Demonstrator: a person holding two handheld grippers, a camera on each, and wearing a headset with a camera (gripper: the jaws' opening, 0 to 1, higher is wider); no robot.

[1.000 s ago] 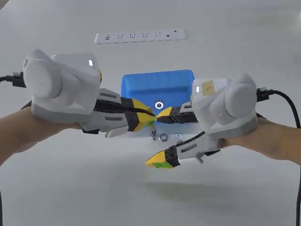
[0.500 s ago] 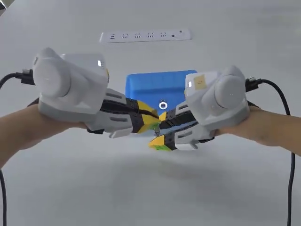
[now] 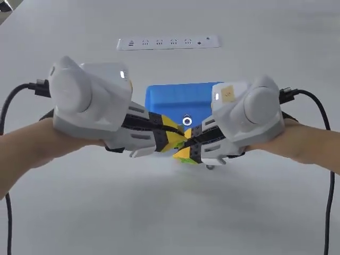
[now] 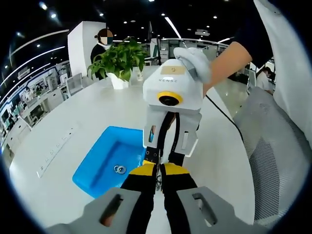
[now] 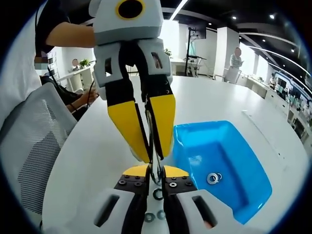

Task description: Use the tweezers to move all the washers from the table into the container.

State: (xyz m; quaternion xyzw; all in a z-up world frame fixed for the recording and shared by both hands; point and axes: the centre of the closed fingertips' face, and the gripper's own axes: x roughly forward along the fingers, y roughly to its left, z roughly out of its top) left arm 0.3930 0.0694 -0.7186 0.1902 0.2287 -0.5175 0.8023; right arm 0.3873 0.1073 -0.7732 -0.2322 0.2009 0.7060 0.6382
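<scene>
Right now my left gripper and right gripper both clench the tweezers; small casing lettering is unreadable

Open blue container, silver washers flat inside, loose washers beside it, slim tweezers upright

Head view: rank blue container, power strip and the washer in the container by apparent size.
1. Blue container: largest, even though its front is partly hidden.
2. Power strip: wider across the picture but very thin. It lies farther from the camera, so its true size is unsure.
3. Washer: smallest by far.
</scene>
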